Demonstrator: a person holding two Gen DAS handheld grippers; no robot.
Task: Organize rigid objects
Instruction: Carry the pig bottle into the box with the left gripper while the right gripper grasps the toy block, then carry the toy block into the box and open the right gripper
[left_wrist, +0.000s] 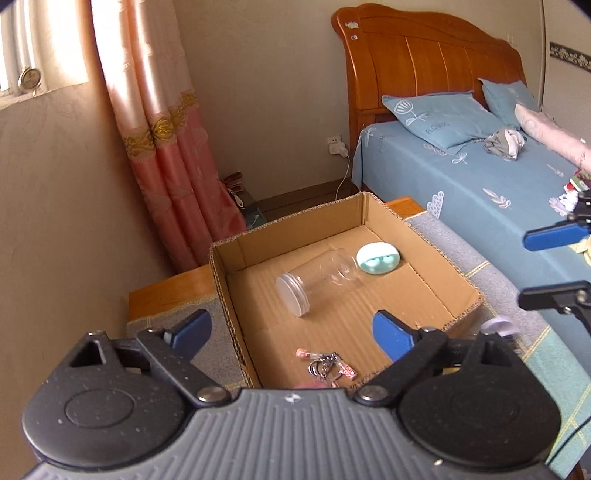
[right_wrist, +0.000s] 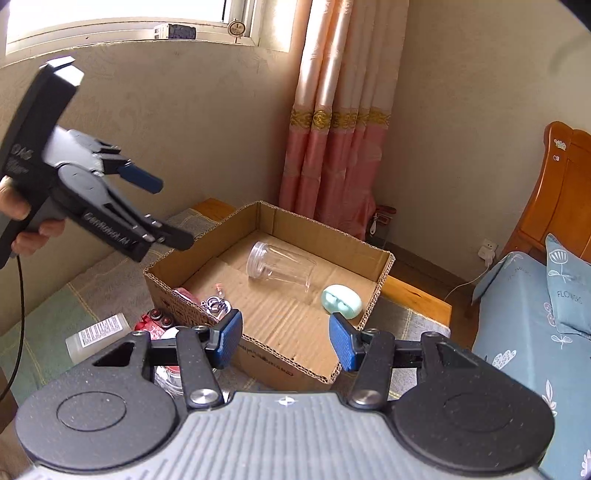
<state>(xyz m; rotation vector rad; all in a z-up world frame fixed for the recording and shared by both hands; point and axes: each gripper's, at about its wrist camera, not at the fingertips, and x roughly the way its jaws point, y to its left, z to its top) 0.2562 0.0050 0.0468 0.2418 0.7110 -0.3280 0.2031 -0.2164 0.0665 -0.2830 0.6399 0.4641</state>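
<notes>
An open cardboard box (left_wrist: 458, 273) (right_wrist: 380, 273) stands on a cloth-covered low table. Inside it lie a clear plastic jar (left_wrist: 317, 280) (right_wrist: 280, 267) on its side, a mint-green oval case (left_wrist: 377, 258) (right_wrist: 341, 301) and a bunch of keys with pink charms (left_wrist: 327, 365) (right_wrist: 218, 304). My left gripper (left_wrist: 291, 332) is open and empty above the box's near edge; it also shows in the right wrist view (right_wrist: 171, 212). My right gripper (right_wrist: 286, 341) is open and empty above the box's near wall; its fingers (left_wrist: 554, 236) show at the right edge of the left wrist view.
Beside the box lie a white labelled bottle (right_wrist: 98, 336), a red item with buttons (right_wrist: 155, 321) and a small clear jar (right_wrist: 168, 376). A bed with blue sheets (left_wrist: 480, 184) stands to the right, a pink curtain (left_wrist: 166, 147) and wall behind.
</notes>
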